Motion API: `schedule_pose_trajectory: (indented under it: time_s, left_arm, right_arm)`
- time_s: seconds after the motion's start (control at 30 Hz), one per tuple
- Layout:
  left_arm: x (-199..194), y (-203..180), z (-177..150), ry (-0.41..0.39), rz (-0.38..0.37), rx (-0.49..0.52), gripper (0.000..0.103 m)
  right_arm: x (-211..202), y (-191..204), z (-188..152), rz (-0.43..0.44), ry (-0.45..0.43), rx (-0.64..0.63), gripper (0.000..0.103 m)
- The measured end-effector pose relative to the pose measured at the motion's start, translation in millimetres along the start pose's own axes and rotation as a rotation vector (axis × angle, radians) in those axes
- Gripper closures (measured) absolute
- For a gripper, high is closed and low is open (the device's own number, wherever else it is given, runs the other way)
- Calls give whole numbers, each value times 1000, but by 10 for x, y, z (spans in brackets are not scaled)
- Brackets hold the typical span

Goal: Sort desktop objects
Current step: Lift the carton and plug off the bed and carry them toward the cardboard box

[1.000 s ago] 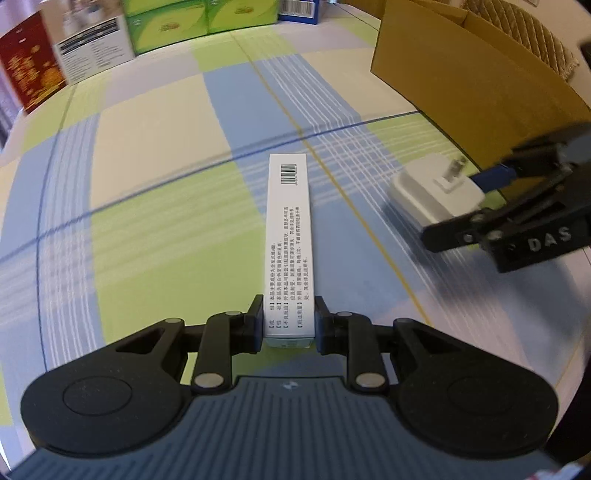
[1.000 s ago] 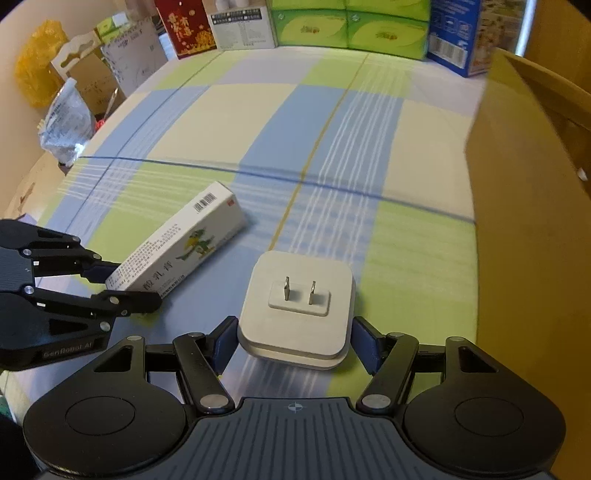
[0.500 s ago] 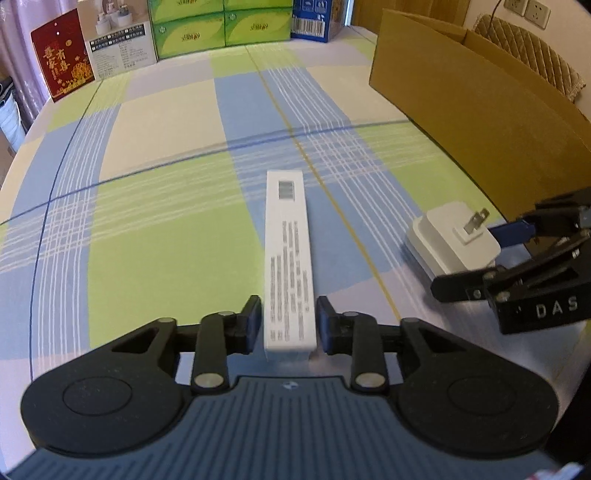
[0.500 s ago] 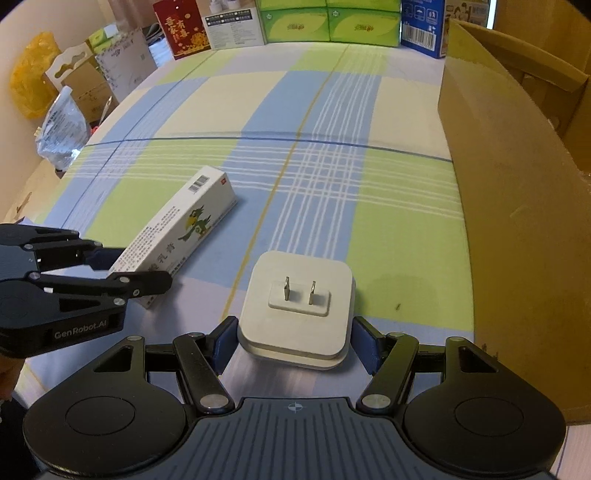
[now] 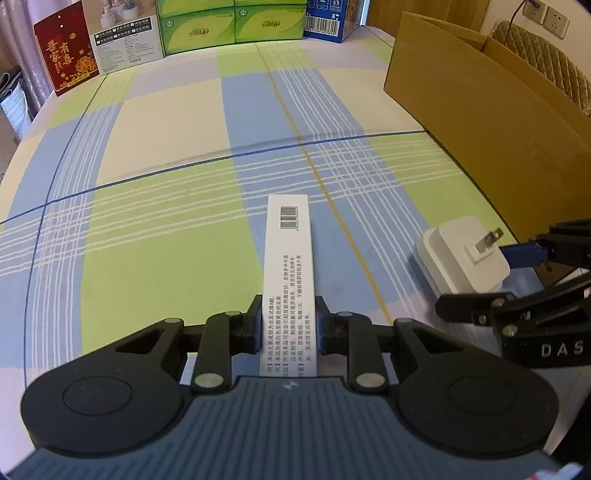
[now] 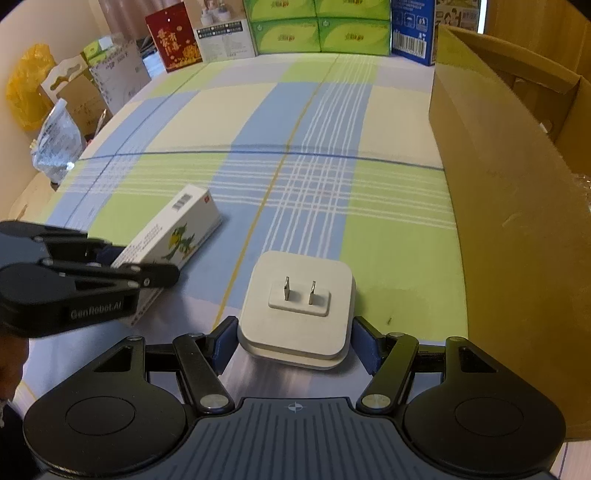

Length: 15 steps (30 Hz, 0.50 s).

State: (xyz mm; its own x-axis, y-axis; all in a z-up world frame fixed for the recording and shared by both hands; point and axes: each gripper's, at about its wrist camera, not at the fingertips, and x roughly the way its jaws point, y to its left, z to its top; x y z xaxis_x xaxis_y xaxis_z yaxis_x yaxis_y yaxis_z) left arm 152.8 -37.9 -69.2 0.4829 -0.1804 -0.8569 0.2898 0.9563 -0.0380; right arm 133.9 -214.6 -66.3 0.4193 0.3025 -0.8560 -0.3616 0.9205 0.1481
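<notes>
so the left gripper point(image 5: 289, 325) has its two pads clamped on the near end of a long white medicine box point(image 5: 290, 266), which runs straight up the middle of the left wrist view with the barcode at the far end; in the right wrist view that same box point(image 6: 177, 236) sits at centre left, with a green cartoon figure on its side, and the left gripper point(image 6: 147, 271) comes in from the left edge around its near end; the right gripper point(image 6: 293, 341) has its blue pads point(image 6: 224, 343) pinched on either side of a white plug adapter point(image 6: 297, 314), prongs pointing up, low in the centre of the frame; from the left wrist view the adapter point(image 5: 463, 254) is at mid right with the right gripper point(image 5: 491, 273) closing in from the right edge; can't tell if box or adapter is lifted off the checked tablecloth point(image 6: 332, 184) or resting on it; a big cardboard carton point(image 6: 517, 206) fills the right side, just beside the adapter; green tissue boxes point(image 6: 317, 29), a red box point(image 6: 171, 37) and a blue box point(image 6: 412, 29) line the top of the frame; a yellow bag point(image 6: 24, 88) is at upper left.
</notes>
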Motion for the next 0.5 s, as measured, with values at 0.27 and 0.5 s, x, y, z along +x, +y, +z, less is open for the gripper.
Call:
schedule_pose_trajectory:
  time_s: [0.27, 0.5]
  left_arm:
    - [-309, -151, -46, -25, 20, -6, 82]
    - [-607, -222, -114, -48, 22, -51, 82]
  right_arm:
    - [-249, 112, -23, 8, -43, -11, 40]
    - [-532, 195, -85, 5, -86, -21, 40]
